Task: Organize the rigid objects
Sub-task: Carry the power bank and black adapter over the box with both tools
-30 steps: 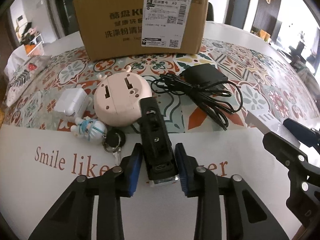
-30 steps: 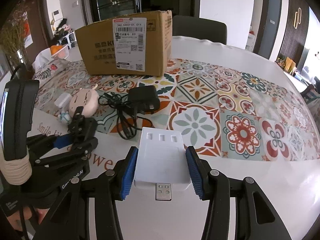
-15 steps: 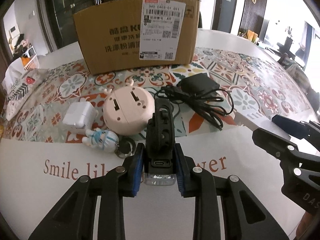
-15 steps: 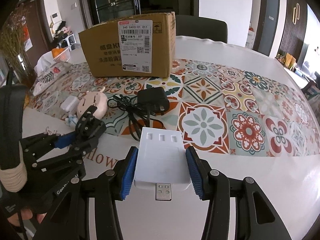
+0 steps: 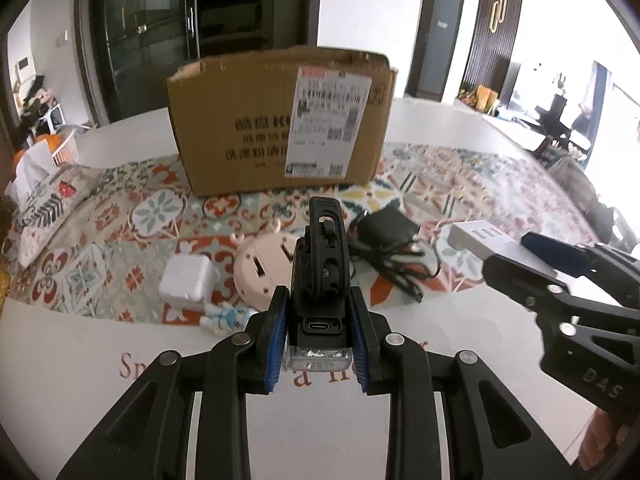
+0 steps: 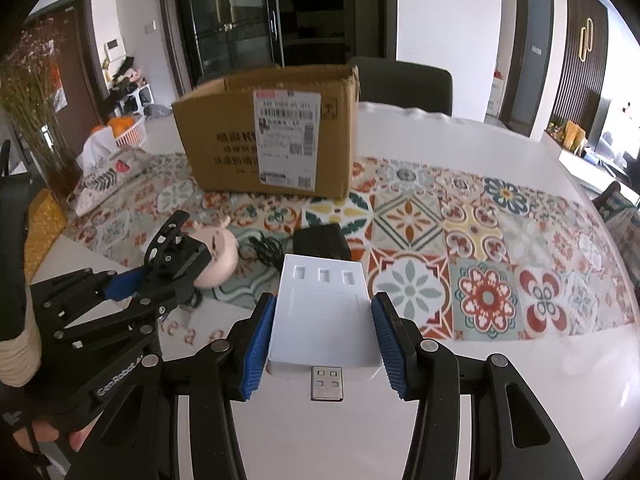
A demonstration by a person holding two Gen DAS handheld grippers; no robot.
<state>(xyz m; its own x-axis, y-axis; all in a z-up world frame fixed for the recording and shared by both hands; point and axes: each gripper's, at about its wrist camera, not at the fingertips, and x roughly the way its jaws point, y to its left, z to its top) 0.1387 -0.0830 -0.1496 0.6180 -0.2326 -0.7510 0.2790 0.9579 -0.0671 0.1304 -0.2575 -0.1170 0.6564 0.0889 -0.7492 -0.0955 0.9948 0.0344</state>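
Gripping both items off the table: your left gripper (image 5: pixel 319 332) is clamped on the black light (image 5: pixel 320 264), blue pads on its sides, clear lens end toward the camera, USB-C port showing, strap mount pointing away toward the box (image 5: pixel 280 120). Your right gripper (image 6: pixel 325 330) is clamped on the white USB block (image 6: pixel 323 304), plug end toward the camera, three square slots at its far end. Jaws on both are narrow, set to the width of what they hold.

Neither item touches the table (image 6: pixel 460 148); both hang above its near white edge, over the printed lettering.

Beyond the jaws, on the patterned runner (image 6: pixel 480 240):
- pink round gadget (image 5: pixel 260 268) just behind the light, partly hidden by it
- white charger (image 5: pixel 186 278) to its left, a small figurine (image 5: pixel 224 318) at the runner's near edge below that
- black adapter (image 5: pixel 384 228) with a tangled cable (image 5: pixel 400 272), right of the pink gadget

The box stands open-topped at the far edge of the runner, shipping label facing you. A printed tissue pouch (image 5: pixel 44 208) lies at the table's left edge. A dark chair (image 6: pixel 404 84) is behind the box.

In the left view, your right gripper comes in from the right edge with the block sticking out of it.
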